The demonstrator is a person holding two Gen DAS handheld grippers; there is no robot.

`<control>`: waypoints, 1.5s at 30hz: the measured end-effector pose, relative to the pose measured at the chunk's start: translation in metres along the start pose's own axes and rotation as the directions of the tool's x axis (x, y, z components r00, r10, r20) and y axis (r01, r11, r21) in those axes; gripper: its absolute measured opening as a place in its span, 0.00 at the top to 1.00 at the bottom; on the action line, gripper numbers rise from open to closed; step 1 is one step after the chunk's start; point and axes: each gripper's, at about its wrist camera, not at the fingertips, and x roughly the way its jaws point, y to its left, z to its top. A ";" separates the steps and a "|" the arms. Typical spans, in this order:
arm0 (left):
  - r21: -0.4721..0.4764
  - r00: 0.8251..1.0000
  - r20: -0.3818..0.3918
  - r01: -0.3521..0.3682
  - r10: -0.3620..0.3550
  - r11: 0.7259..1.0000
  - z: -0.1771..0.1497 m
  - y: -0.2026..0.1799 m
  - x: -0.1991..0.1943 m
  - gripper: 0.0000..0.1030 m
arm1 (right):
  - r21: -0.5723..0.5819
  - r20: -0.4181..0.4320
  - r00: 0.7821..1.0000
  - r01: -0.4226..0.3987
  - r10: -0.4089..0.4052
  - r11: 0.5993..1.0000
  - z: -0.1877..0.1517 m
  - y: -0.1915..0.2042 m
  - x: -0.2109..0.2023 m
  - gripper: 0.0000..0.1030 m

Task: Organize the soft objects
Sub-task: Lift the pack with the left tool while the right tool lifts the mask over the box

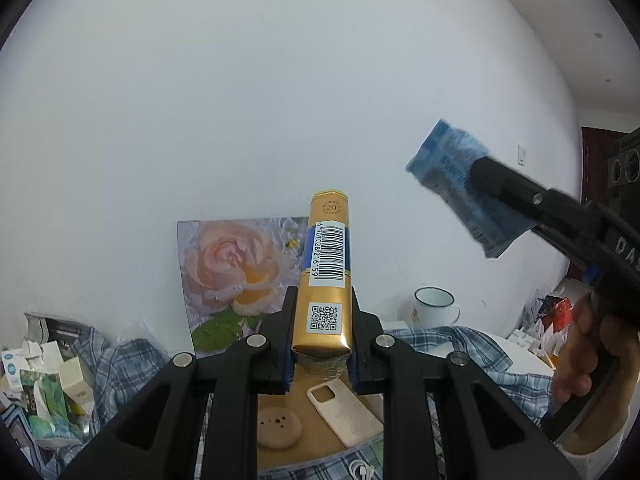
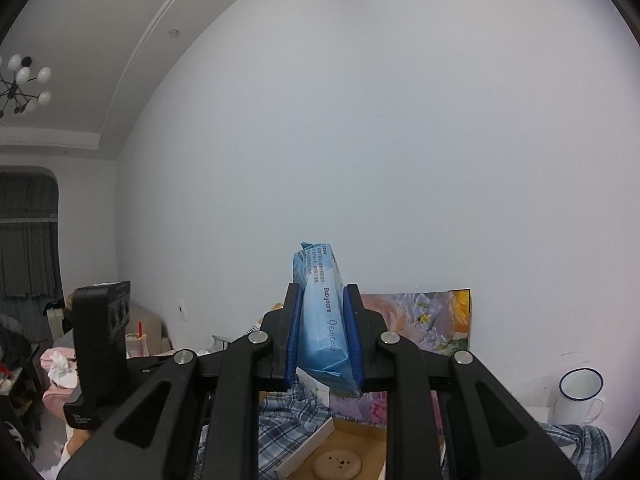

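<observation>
Now both hand-held grippers are raised before the white wall. Left hand-held gripper (image 1: 322, 344) is clamped on a gold carton (image 1: 326, 276), standing upright between its pads. Right hand-held gripper (image 2: 325, 340) is clamped on a blue tissue pack (image 2: 322, 316). Below lie a phone case (image 1: 344, 416), plaid cloth (image 1: 120, 368), and mug (image 1: 434, 304) far right.

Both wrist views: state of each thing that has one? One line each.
left gripper: shut on gold pack, raised
gold pack: clamped, held off the table
right gripper: shut on blue tissue pack, raised
blue tissue pack: squeezed between the pads
enamel mug: upright, contents not visible
phone case: lying flat in the cardboard tray
plaid cloth: crumpled
</observation>
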 end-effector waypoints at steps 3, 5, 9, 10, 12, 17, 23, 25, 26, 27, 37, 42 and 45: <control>0.002 1.000 0.003 -0.010 0.010 1.000 0.004 0.000 0.005 0.80 | 0.011 -0.006 1.000 0.004 -0.004 1.000 -0.001 -0.004 0.009 0.81; -0.001 1.000 -0.003 -0.016 0.016 1.000 0.004 0.001 0.010 0.80 | 0.012 -0.013 1.000 0.015 -0.015 1.000 -0.002 -0.006 0.015 0.81; -0.025 0.999 -0.028 -0.030 0.029 0.999 0.001 0.007 0.030 0.80 | 0.018 -0.037 0.999 0.021 -0.020 1.000 -0.008 -0.007 0.021 0.81; -0.023 0.999 -0.035 -0.034 0.034 0.999 -0.001 0.007 0.033 0.80 | 0.016 -0.040 0.999 0.024 -0.023 1.000 -0.013 -0.007 0.023 0.81; -0.008 0.997 -0.050 -0.053 0.052 0.999 -0.008 0.007 0.040 0.80 | 0.020 -0.059 0.998 0.027 -0.025 0.999 -0.019 -0.008 0.029 0.81; -0.022 0.995 -0.086 -0.061 0.059 0.998 -0.024 0.014 0.056 0.80 | 0.025 -0.089 0.996 0.033 -0.030 0.999 -0.027 -0.011 0.039 0.81; -0.037 0.990 -0.123 -0.081 0.075 0.996 -0.036 0.022 0.074 0.80 | 0.038 -0.136 0.990 0.050 -0.045 0.998 -0.040 -0.019 0.055 0.81; -0.041 0.987 -0.138 -0.087 0.081 0.995 -0.041 0.024 0.080 0.80 | 0.043 -0.153 0.987 0.058 -0.051 0.997 -0.046 -0.022 0.061 0.81; -0.035 0.985 -0.154 -0.090 0.084 0.995 -0.043 0.024 0.084 0.80 | 0.048 -0.166 0.985 0.060 -0.051 0.997 -0.049 -0.025 0.066 0.81; -0.036 0.983 -0.161 -0.092 0.085 0.995 -0.046 0.025 0.087 0.80 | 0.053 -0.178 0.983 0.060 -0.050 0.997 -0.053 -0.027 0.070 0.81; -0.046 0.965 -0.242 -0.113 0.098 0.993 -0.074 0.035 0.119 0.80 | 0.054 -0.255 0.965 0.075 -0.059 0.996 -0.084 -0.029 0.100 0.81; -0.046 0.956 -0.274 -0.125 0.108 0.991 -0.086 0.037 0.130 0.80 | 0.057 -0.297 0.953 0.087 -0.067 0.995 -0.099 -0.030 0.109 0.81; -0.045 0.949 -0.295 -0.127 0.109 0.991 -0.092 0.039 0.136 0.80 | 0.052 -0.316 0.946 0.096 -0.075 0.994 -0.107 -0.032 0.116 0.81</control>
